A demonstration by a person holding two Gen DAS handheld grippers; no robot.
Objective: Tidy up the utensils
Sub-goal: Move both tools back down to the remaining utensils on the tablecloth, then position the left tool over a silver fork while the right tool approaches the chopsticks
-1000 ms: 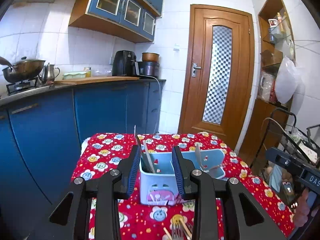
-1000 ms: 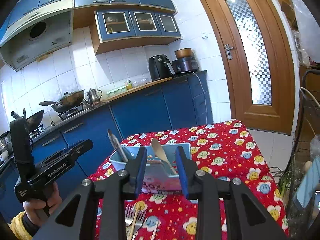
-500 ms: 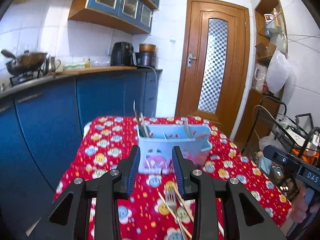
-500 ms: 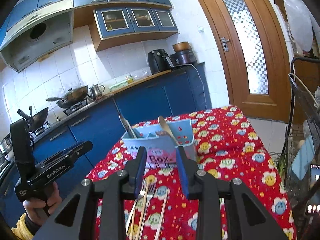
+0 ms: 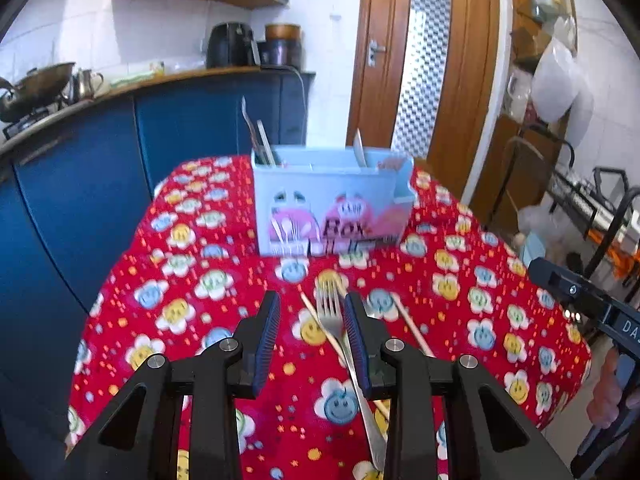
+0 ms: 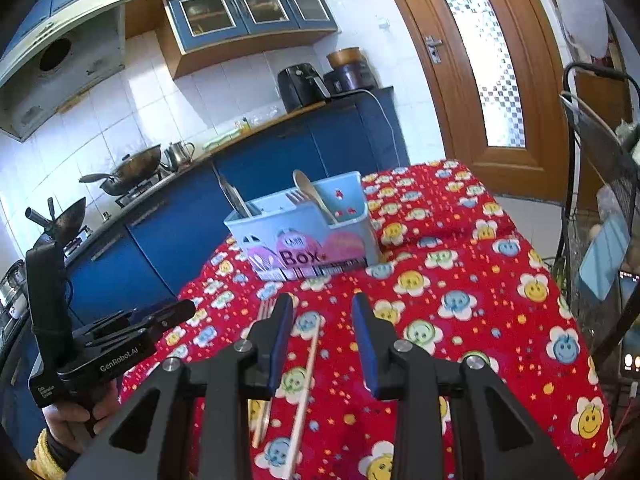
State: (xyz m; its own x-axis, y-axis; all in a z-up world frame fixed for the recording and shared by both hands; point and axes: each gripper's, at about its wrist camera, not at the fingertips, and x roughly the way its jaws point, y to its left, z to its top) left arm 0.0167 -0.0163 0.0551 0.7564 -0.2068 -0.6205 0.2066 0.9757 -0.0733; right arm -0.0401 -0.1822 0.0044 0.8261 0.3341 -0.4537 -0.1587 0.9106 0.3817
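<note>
A light blue utensil box [image 5: 330,204] stands on the red flowered tablecloth [image 5: 200,292], with metal utensils at its left end and a wooden spoon [image 6: 314,196] in another compartment. It also shows in the right wrist view [image 6: 304,236]. A metal fork [image 5: 340,340] and wooden chopsticks [image 5: 412,330] lie on the cloth in front of the box. My left gripper [image 5: 312,312] is open and empty above the fork. My right gripper [image 6: 320,312] is open and empty above a chopstick [image 6: 306,384].
Blue kitchen cabinets [image 5: 80,200] with a wok and kettle on the counter stand to the left. A wooden door [image 5: 420,60] is behind the table. A wire rack [image 5: 592,208] stands at the right. The left gripper's body shows in the right wrist view [image 6: 92,344].
Both grippers have drawn back from the box and tilted down, so the fork and chopsticks on the cloth now lie under them. Both stay open.
</note>
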